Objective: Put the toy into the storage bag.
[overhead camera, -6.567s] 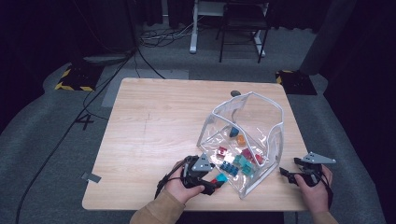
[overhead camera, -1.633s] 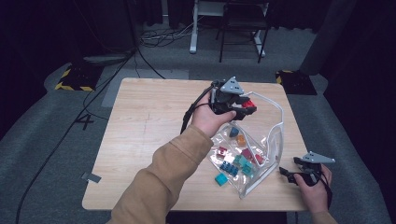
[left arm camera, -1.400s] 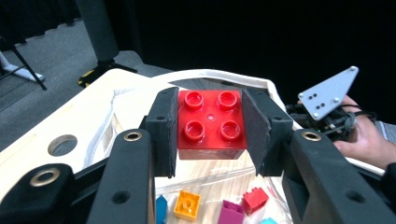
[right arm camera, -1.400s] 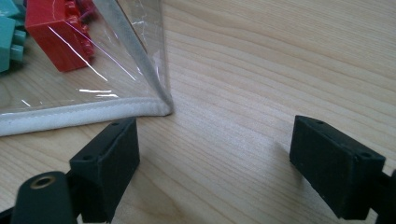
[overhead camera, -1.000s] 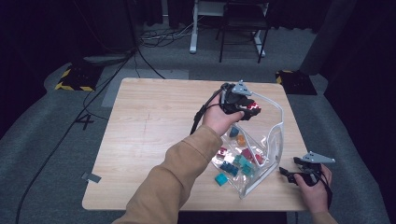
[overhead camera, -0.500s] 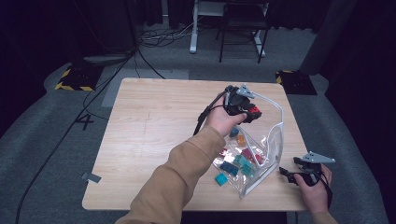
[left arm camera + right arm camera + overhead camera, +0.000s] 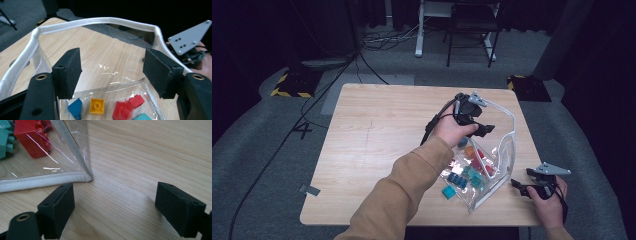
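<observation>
The clear bag (image 7: pixel 492 150) is judged soft and floppy, best pinched at its white rim (image 7: pixel 100 21); the left gripper (image 7: pixel 112 70), jaws just opened, and the right gripper (image 7: pixel 120 207) are spread, empty.

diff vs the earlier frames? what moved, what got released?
The left gripper went from the near table edge out to the clear bag's open mouth, carrying a red brick; its jaws have just been opening, and nothing is between them now. A red brick lies inside the bag. The right gripper, open, stayed beside the bag's near corner; a teal brick lies outside the bag.
</observation>
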The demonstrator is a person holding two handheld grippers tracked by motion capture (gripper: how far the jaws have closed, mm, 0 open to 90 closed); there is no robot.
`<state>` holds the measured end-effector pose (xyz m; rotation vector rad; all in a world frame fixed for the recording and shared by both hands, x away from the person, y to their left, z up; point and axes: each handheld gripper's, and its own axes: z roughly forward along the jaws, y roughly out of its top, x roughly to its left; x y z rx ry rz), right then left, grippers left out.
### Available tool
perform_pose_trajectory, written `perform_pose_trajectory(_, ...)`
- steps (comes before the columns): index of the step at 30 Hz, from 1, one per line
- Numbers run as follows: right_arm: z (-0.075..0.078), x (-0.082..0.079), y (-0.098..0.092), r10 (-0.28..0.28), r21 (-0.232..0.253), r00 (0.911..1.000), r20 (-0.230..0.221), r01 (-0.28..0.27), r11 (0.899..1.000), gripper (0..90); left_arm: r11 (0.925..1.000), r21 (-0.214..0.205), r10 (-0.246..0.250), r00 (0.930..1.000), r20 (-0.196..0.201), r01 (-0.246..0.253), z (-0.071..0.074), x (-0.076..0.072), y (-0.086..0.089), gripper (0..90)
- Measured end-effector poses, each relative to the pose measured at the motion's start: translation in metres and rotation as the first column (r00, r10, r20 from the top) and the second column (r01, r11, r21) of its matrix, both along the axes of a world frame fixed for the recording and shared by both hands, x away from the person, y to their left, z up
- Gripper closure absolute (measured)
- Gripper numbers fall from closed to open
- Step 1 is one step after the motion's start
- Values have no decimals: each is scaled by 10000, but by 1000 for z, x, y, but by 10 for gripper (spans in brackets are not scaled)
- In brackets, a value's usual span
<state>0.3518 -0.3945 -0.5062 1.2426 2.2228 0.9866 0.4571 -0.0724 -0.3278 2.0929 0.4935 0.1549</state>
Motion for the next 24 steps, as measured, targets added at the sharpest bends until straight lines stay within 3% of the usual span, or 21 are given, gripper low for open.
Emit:
perform_pose_trajectory(12,0,0,0,7,-12,10000,16,-7,10000,163,9995,-134,-273,9975,647,282,22,-28,19,314)
perform_pose_trajectory(24,0,0,0,34,-7,10000,-26,-34,10000,162,9996,-87,-258,9960,856,267,26,-53,43,313)
